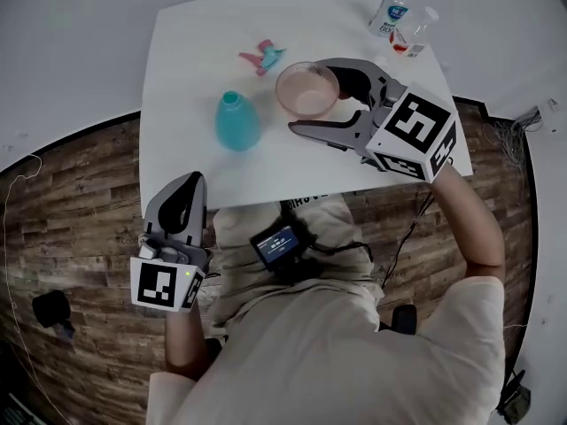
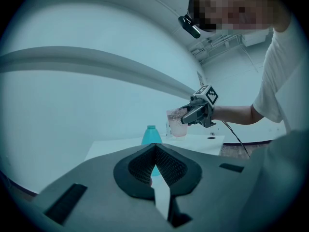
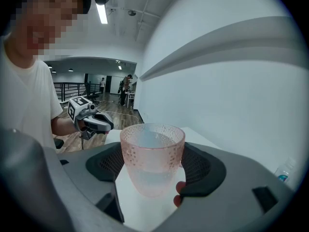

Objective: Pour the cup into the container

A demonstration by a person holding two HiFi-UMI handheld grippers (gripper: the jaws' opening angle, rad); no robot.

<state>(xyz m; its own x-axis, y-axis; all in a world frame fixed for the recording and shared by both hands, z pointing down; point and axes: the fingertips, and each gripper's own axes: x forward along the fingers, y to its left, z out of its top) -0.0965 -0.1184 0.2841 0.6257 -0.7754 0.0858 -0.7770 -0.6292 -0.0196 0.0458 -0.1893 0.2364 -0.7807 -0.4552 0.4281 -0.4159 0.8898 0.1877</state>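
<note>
The right gripper (image 1: 312, 96) is clamped on the pink cup (image 3: 152, 161), holding it upright over the far right part of the table (image 1: 204, 51), with clear liquid inside. The teal container (image 1: 236, 120) stands mid-table, to its left. The left gripper (image 1: 190, 181) hangs pinched closed and empty off the near left corner. Judging by that, the pour hasn't begun.

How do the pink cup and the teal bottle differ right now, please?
The cup is clear pink with a wide mouth; the bottle is teal and narrows to a small neck. The cup sits clamped in the right gripper; the bottle stands free on the table. The cup holds clear liquid; the bottle's contents cannot be seen. Both are upright.
</note>
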